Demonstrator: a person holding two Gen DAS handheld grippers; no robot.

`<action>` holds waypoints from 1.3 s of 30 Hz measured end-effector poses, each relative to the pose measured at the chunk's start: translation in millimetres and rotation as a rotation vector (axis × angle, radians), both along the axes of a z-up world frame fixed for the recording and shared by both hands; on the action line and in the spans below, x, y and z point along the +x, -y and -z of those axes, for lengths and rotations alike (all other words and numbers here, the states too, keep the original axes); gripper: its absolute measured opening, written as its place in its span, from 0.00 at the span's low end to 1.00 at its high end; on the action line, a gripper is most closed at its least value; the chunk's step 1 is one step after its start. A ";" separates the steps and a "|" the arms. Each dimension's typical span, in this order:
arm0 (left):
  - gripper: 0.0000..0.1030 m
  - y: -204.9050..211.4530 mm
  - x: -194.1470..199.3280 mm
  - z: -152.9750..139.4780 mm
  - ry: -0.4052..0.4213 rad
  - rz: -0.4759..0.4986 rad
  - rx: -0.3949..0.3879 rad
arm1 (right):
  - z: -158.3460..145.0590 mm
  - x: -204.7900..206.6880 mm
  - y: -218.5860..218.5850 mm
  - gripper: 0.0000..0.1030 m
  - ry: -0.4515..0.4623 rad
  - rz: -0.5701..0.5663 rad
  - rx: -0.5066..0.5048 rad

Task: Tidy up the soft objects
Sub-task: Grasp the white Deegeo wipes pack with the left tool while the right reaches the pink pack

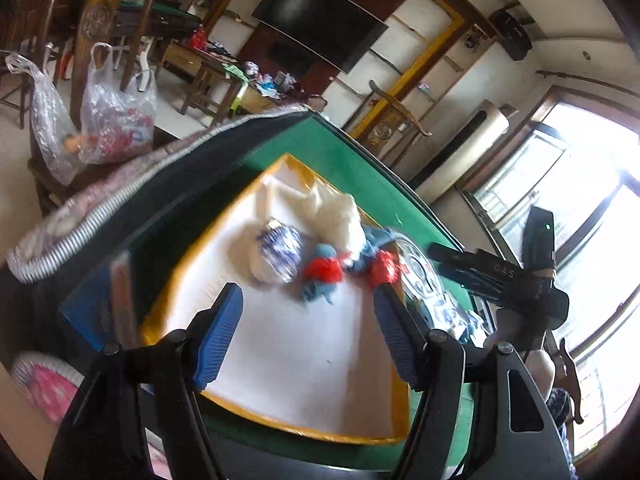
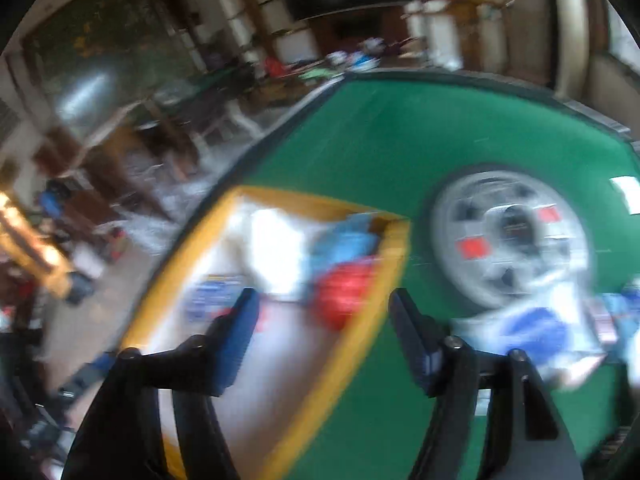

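Note:
A yellow-rimmed tray (image 1: 176, 280) with a white floor lies on the green table (image 1: 352, 160). At its far end sit a white cloth bundle (image 1: 336, 216), a blue-and-white patterned ball (image 1: 278, 252) and a red-and-blue knitted toy (image 1: 324, 276); a second red-and-blue toy (image 1: 382, 268) lies by the right rim. My left gripper (image 1: 308, 296) hangs open over the tray floor, nothing between its pads. The right wrist view is blurred: my right gripper (image 2: 324, 300) is open and empty above the tray's right rim (image 2: 360, 320), with a red-and-blue toy (image 2: 344, 288) just ahead of it.
A round silver disc (image 2: 512, 236) is set in the table right of the tray, with blue-and-white soft things (image 2: 540, 332) near it. The right tool's black body (image 1: 496, 276) shows at the right. Plastic bags (image 1: 116, 116) stand beyond the table's left edge.

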State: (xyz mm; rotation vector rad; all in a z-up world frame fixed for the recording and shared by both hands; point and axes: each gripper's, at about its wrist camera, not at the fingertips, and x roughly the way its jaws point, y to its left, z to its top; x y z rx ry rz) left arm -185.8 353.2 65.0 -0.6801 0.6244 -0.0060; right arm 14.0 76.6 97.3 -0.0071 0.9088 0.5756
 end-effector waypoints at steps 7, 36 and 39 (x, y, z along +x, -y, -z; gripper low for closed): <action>0.65 33.9 1.8 -6.2 -0.005 0.079 0.025 | 37.7 67.3 74.7 0.64 -0.032 0.283 -0.224; 0.65 195.5 58.6 -24.3 -0.090 0.398 0.071 | 63.7 40.9 135.2 0.71 -0.209 -0.013 0.292; 0.65 196.2 53.7 -28.2 -0.102 0.360 0.130 | 67.0 47.3 115.4 0.71 -0.207 0.011 0.189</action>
